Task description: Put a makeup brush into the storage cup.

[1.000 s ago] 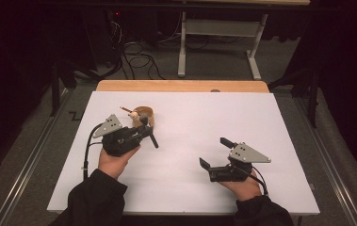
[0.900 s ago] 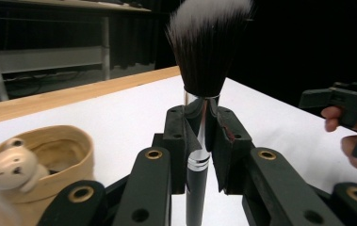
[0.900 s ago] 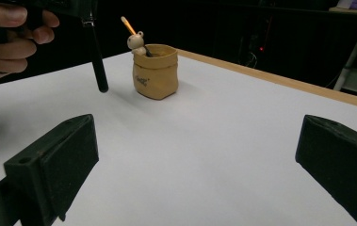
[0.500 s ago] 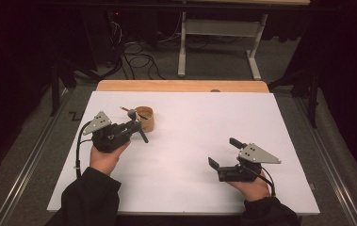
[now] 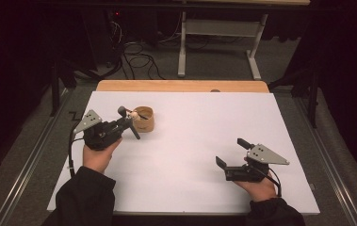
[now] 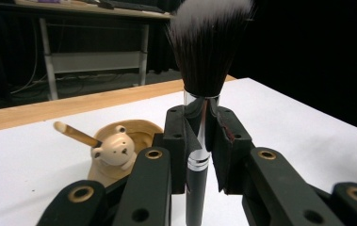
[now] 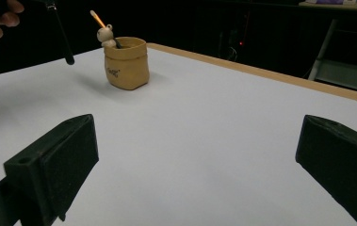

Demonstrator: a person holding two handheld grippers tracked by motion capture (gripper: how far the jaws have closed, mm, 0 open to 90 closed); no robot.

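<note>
Black, white-tipped brush [image 6: 207, 52]; tan cup [image 5: 144, 119]

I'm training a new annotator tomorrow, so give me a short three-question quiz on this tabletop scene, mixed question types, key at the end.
1. True or false: the left tongs are shut on the makeup brush.
2. Multiple choice: the right tongs are A) open with nothing between the jaws, B) shut on the pot, C) holding a brush.
3. Fill in: the tan pot stands on the white ____, and a small ____ figure sits at its rim.

Key: 1 true; 2 A; 3 table, bear.
</note>
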